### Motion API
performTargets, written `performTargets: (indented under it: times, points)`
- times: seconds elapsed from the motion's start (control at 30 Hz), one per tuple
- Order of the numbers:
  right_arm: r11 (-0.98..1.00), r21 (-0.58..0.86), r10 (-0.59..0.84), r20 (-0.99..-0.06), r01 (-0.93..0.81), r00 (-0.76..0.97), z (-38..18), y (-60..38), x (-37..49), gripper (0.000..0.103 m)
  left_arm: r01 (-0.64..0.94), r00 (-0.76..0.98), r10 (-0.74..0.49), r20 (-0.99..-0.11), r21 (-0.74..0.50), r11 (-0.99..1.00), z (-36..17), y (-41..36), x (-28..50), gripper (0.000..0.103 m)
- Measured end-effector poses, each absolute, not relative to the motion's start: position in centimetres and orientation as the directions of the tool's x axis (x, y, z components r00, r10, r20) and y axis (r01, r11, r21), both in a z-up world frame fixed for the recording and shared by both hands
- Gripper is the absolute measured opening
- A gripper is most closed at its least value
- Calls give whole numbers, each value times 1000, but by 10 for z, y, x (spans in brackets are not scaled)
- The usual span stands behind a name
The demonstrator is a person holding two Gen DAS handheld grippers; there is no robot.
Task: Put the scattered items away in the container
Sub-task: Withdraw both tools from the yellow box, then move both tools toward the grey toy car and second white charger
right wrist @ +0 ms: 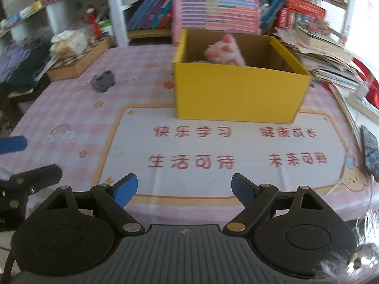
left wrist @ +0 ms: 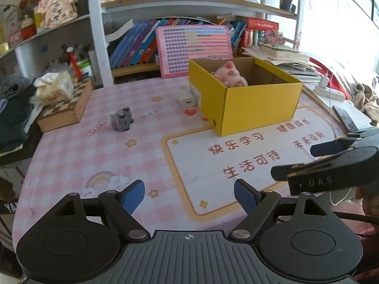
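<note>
left gripper [left wrist: 189,195]: I've got its fingers spread wide, nothing between them, over the table's near edge
right gripper [right wrist: 184,189]: same here, fingers apart and empty
yellow box [left wrist: 255,108]: toward the table's [left wrist: 71,156] far right side
pink plush [left wrist: 231,75]: inside the box (poking above the rim)
grey toy [left wrist: 122,118]: loose on the table's far left, beside the chessboard box [left wrist: 67,108]
white charger [left wrist: 187,100]: touching the box's left wall

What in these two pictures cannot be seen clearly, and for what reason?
- Floor of the yellow box: hidden in both views by its own walls; only the top of the pink plush shows.
- White charger: hidden behind the box in the right wrist view.
- Grey toy: too blurred in the right wrist view to make out its details.
- Right gripper and left gripper: both open, empty; each other's body is cut by the frame edge.
</note>
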State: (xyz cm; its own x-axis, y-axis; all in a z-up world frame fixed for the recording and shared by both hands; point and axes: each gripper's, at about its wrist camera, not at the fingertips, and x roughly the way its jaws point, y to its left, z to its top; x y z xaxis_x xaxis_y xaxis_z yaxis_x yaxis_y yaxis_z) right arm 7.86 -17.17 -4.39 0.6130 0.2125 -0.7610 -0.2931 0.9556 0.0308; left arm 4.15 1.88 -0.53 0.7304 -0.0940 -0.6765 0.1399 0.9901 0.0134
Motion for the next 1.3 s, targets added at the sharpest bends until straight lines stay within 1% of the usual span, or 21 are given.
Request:
performTargets:
  times: [0.1, 0.3, 0.67, 1.0, 1.3]
  points:
    - [939, 10, 229, -762, -343, 605, -44, -157, 76, 86, 115, 735, -78, -674, 11, 993, -5, 26, 38, 90]
    - [911, -23, 251, -760, -411, 599, -42, -133, 76, 86, 63, 743, -49, -668, -3, 998, -5, 45, 34, 90]
    - [862, -38, 297, -771, -506, 564, -42, -100, 76, 86, -20, 734, -6, -679, -31, 999, -7, 71, 30, 90]
    - [826, -40, 327, -778, -562, 536, -46, -82, 90, 83, -67, 719, 22, -695, -37, 997, -13, 83, 36, 90]
    - [811, -35, 343, -780, -583, 524, -49, -70, 123, 82, -99, 704, 50, -708, -28, 995, -18, 92, 62, 90]
